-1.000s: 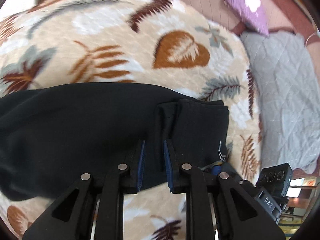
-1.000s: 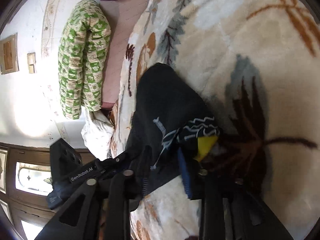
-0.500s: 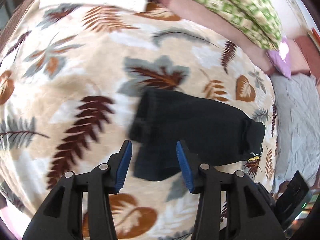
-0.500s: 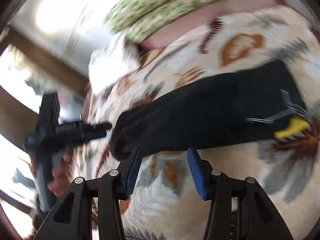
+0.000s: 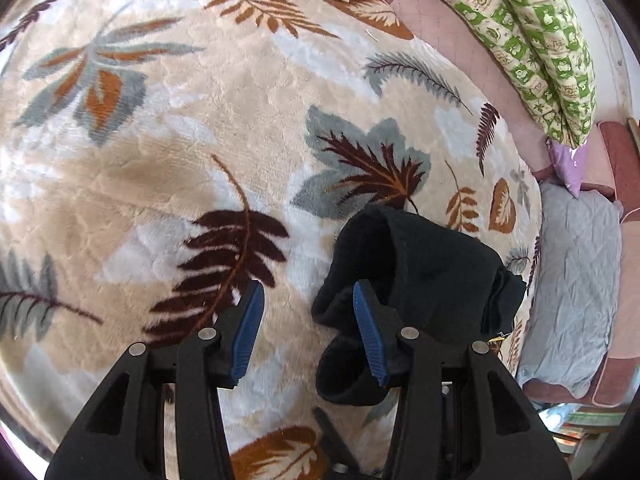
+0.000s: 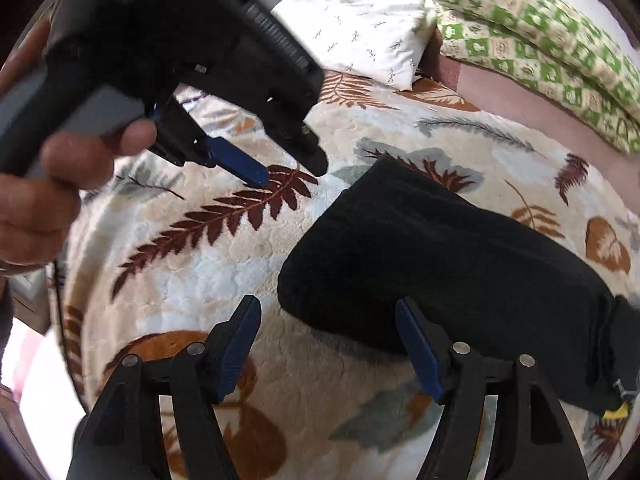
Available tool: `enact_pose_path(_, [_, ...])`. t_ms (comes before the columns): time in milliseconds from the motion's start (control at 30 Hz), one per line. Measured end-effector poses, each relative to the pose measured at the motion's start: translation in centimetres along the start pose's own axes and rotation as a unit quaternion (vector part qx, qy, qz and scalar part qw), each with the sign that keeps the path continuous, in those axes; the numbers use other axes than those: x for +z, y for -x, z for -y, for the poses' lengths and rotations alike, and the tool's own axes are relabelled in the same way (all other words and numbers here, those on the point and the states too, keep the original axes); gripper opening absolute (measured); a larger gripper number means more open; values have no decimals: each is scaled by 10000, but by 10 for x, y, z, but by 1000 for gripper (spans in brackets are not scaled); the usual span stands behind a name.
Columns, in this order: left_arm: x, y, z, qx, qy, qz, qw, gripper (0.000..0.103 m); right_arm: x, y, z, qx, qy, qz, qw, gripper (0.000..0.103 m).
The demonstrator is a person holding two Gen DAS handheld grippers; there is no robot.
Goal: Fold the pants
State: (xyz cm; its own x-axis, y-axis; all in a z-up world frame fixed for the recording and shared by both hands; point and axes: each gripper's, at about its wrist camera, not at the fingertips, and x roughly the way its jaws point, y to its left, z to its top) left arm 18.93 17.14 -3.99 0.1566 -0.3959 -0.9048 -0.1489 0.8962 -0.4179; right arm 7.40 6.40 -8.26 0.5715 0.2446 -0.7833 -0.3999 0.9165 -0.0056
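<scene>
Both grippers hang empty with jaws spread wide: the left gripper [image 5: 306, 334] above the leaf-print blanket [image 5: 168, 128], the right gripper [image 6: 328, 344] just beside the near end of the black pants [image 6: 440, 264], which lie as a long folded strip on the blanket. To halve the strip well, each gripper should probably pinch all layers at the cuff-end corners, then carry them over evenly toward the waistband end.
</scene>
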Motion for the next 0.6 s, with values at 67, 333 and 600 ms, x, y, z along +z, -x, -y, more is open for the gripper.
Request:
enact_pose_path(67, [4, -3, -1, 4, -46, -31, 10000, 45, 3, -16, -4, -167, -10, -166, 9997, 75])
enact_pose_path(333, [20, -19, -3, -685, 48, -289, 9972, 45, -1, -24, 33, 73, -831, 88, 9965, 37])
enact_pose_path(600, [31, -42, 8, -1060, 136, -337, 9937, 53, -3, -24, 46, 333, -1107, 127, 9932, 30])
